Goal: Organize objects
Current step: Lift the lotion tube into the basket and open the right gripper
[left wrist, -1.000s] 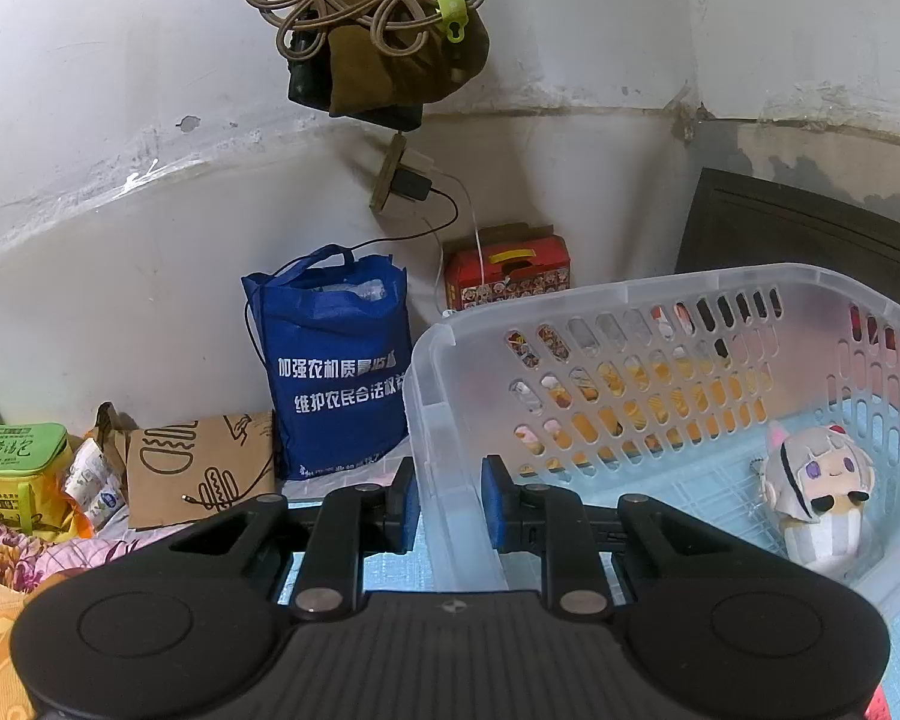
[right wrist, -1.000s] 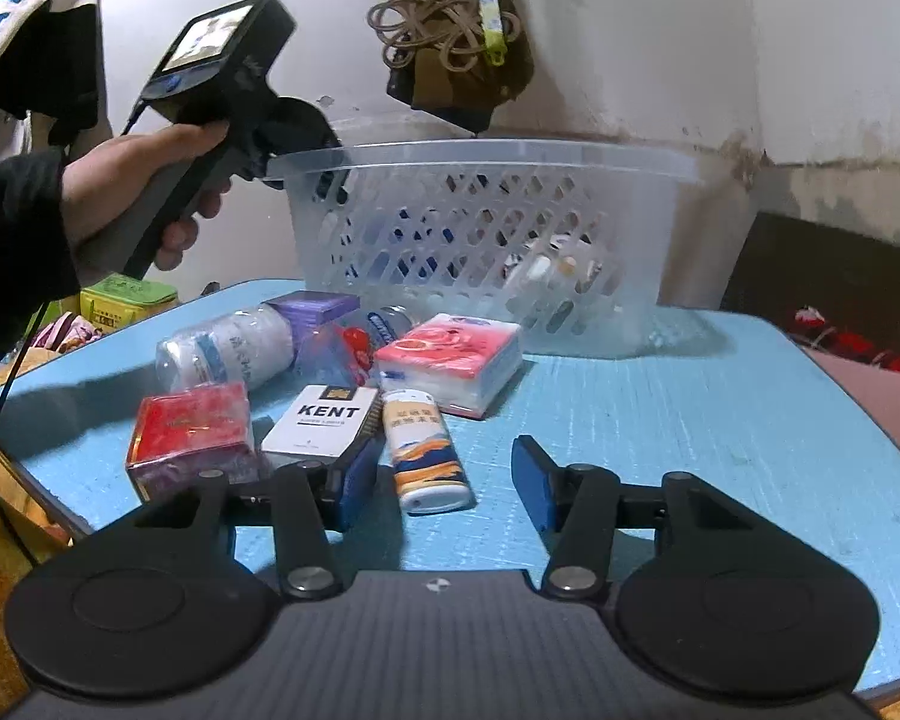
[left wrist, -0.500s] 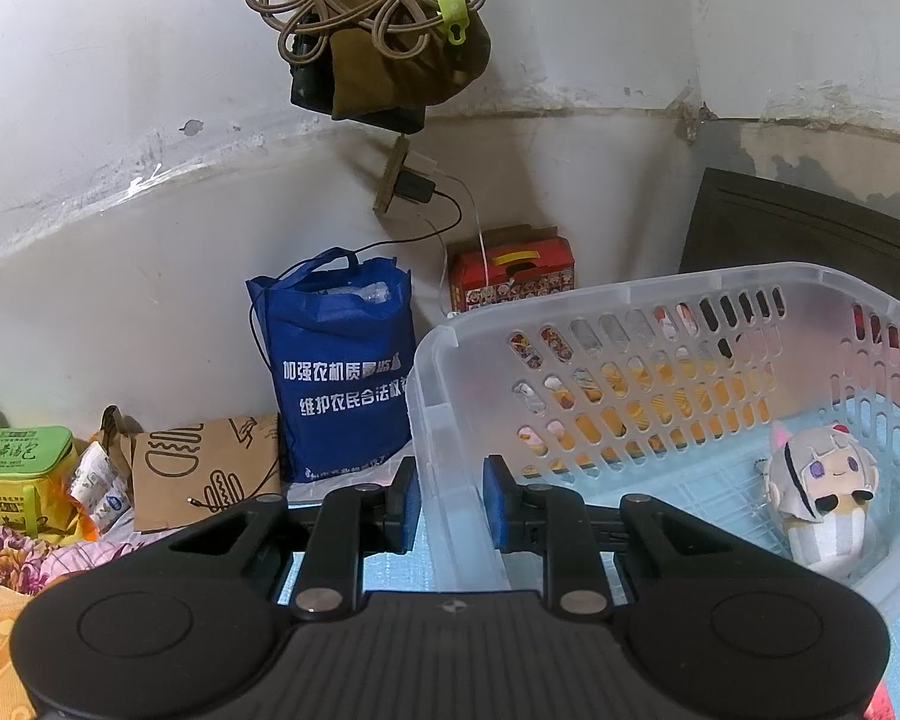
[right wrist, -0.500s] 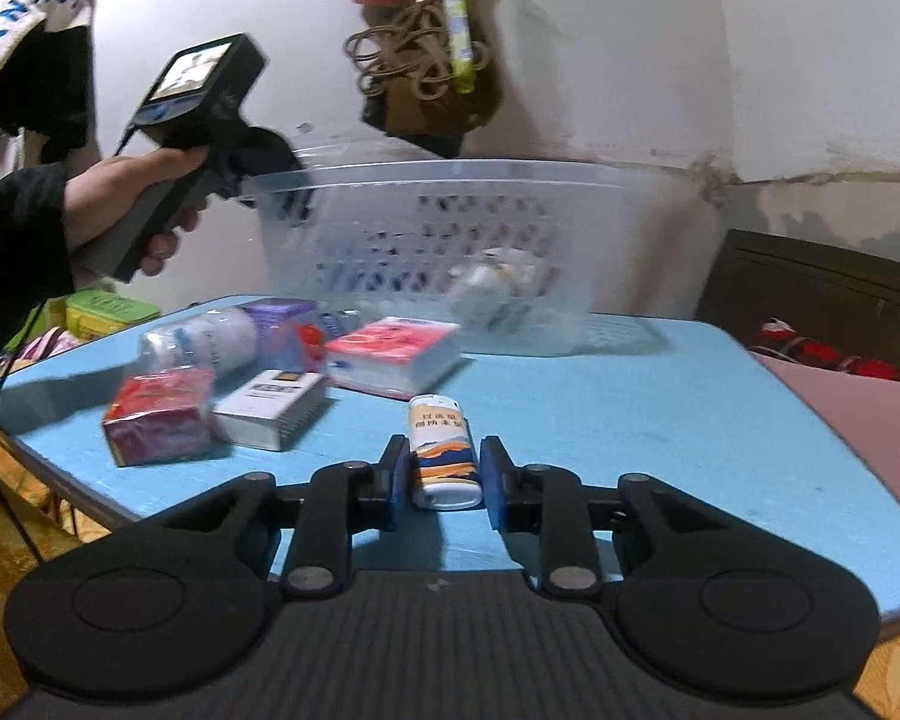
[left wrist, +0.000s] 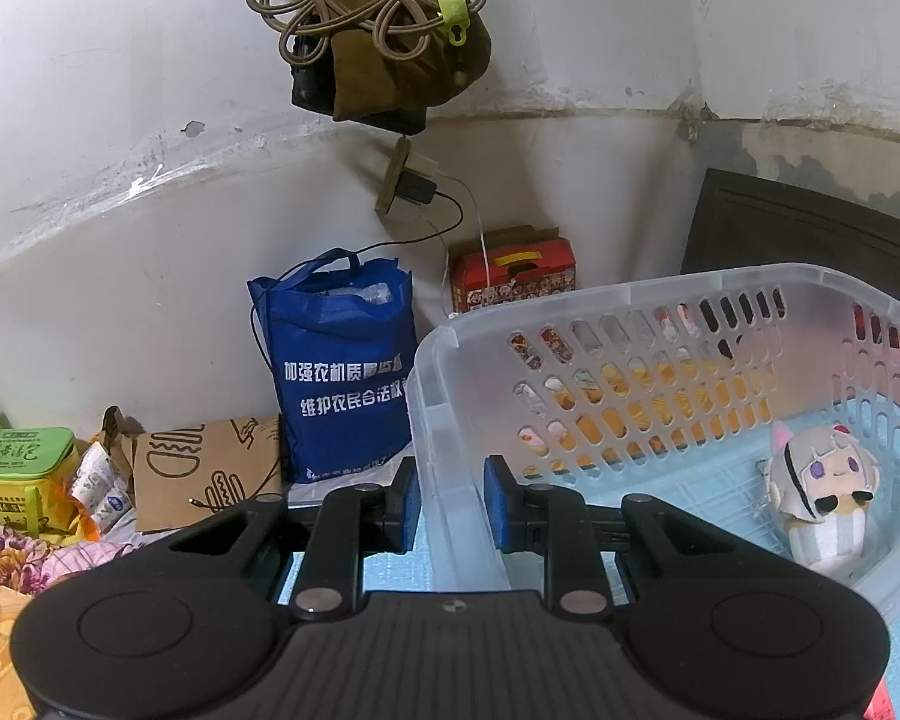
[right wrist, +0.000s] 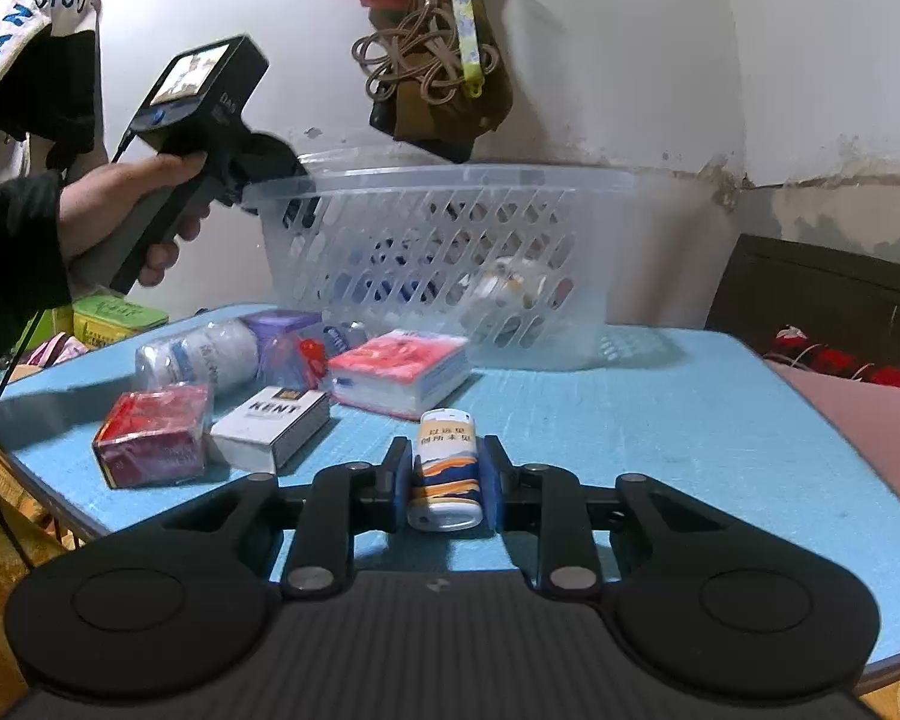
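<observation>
My right gripper [right wrist: 446, 483] is shut on a small white bottle [right wrist: 446, 468] with an orange and blue label, lying on the blue table [right wrist: 660, 432]. To its left lie a white KENT box [right wrist: 270, 427], a red pack [right wrist: 153, 435], a tissue pack [right wrist: 401, 372] and a clear bottle [right wrist: 201, 354] with a purple cap. My left gripper [left wrist: 448, 504] is shut on the near wall of the translucent basket [left wrist: 660, 312]; the right wrist view shows a hand holding the left gripper at the basket [right wrist: 438, 258] rim. A small plush doll [left wrist: 822, 492] lies inside the basket.
Beyond the table edge stand a blue shopping bag [left wrist: 342, 372], a brown paper bag [left wrist: 204, 468], a green tin [left wrist: 21, 471] and a red box [left wrist: 513, 273]. Cords and a pouch [left wrist: 384, 42] hang on the wall. A dark headboard [right wrist: 822, 294] stands at the right.
My right gripper moved to the white bottle and its fingers closed on it. The left gripper kept still on the basket wall.
</observation>
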The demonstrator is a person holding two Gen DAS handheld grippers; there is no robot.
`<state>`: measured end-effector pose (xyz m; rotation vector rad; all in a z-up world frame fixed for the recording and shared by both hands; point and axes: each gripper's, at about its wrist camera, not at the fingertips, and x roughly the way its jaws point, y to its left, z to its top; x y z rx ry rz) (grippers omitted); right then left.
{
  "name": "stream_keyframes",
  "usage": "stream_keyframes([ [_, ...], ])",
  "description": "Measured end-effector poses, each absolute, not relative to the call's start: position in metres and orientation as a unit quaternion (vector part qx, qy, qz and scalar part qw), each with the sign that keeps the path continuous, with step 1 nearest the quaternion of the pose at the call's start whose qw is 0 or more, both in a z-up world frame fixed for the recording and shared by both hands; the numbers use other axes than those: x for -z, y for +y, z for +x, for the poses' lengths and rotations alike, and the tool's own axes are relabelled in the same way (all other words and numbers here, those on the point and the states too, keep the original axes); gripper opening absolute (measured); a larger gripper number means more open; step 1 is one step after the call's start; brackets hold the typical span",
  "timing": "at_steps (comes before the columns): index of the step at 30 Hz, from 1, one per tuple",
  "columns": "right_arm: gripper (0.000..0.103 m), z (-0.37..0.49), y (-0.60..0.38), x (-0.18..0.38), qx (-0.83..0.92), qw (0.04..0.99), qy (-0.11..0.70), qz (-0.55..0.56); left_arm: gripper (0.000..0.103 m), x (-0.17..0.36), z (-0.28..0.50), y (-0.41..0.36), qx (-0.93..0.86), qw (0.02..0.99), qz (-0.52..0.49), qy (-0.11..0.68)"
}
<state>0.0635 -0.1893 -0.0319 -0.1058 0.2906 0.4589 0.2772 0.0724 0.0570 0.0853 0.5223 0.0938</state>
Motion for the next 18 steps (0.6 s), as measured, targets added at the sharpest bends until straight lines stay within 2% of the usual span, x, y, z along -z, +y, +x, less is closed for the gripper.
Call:
stream_keyframes([
  [18, 0.027, 0.072, -0.216, 0.001, -0.212, 0.969, 0.126, -0.024, 0.027, -0.058, 0.278, 0.07, -0.045, 0.965, 0.041, 0.257],
])
